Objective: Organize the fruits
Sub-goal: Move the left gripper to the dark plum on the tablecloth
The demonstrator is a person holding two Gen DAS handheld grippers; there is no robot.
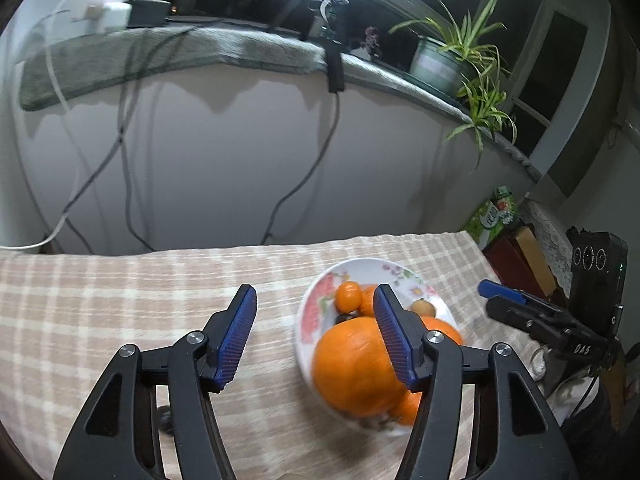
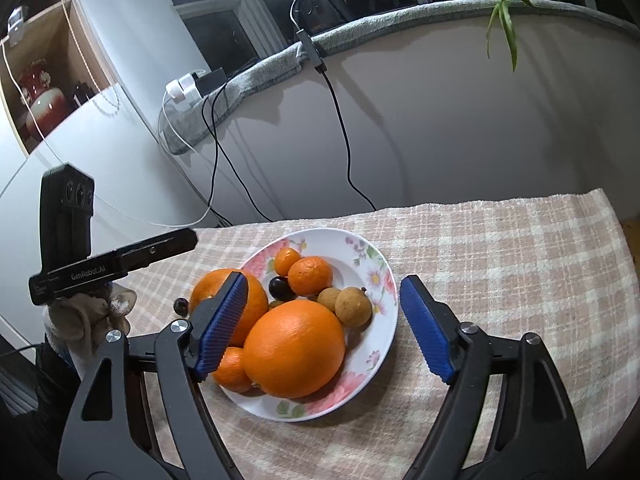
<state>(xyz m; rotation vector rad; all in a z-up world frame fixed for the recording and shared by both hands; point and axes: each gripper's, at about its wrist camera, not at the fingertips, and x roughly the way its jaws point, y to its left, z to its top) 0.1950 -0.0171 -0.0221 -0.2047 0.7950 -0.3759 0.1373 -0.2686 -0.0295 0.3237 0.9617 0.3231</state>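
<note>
Late in the gathering step: both tools released and empty, right tool over the fruit-filled plate. Next: collecting 1 stray grape beside the rim on the tabletop.

A round floral-rimmed white ceramic plate is sitting on the checked beige woven tablecloth. In it, a large round orange is lying at six o'clock, a second big orange at nine, and two small tangerines at twelve, with a dark round grape between them. Two brown round longans are resting at three o'clock, and another dark grape is lying on the cloth just left of the plate.
</note>
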